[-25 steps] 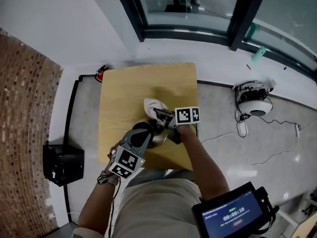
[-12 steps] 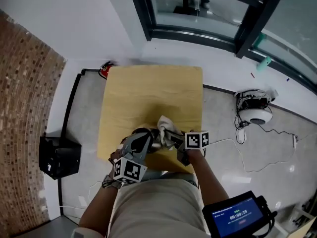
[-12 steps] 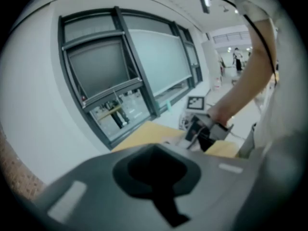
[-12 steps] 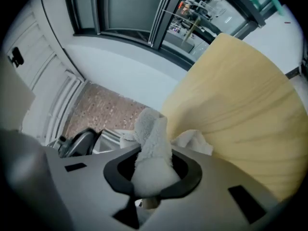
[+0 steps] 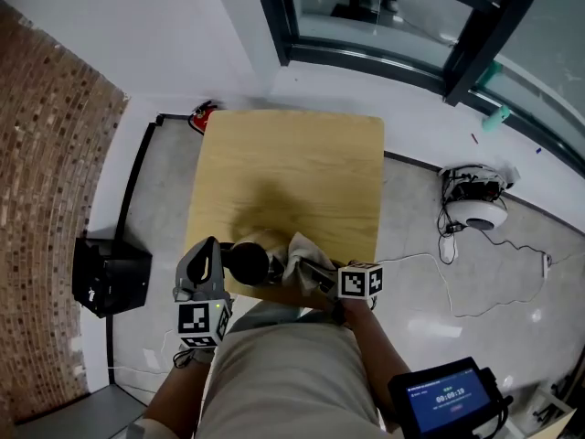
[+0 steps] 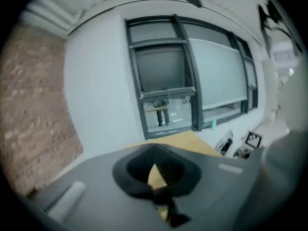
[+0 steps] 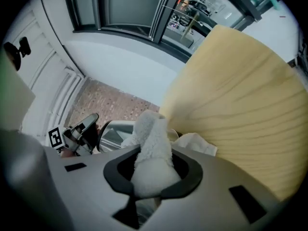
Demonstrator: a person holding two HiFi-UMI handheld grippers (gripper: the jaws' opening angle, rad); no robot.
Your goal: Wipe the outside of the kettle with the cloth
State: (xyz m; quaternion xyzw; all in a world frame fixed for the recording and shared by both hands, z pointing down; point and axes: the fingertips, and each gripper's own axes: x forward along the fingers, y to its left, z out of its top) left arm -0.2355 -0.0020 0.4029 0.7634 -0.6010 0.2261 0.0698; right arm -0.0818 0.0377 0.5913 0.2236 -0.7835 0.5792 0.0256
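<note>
At the table's [image 5: 292, 163] near edge: kettle [image 5: 249, 262], steel wall, dark top, upright, close to the brink.

Cloth [image 5: 302, 248]: white, bunched, just right of the kettle; whether it touched could not be told.

Right gripper [image 5: 311, 268]: your jaws were pinched narrow on the cloth's wad.

Left gripper [image 5: 205, 250]: your jaws were closed with nothing between them, raised just left of the kettle and apparently clear of it.

Step, as judged: wiping the wall. You would have done best to press the wad flat, sweep round the curve, and steady the kettle from the left, since it could slide off the edge.
</note>
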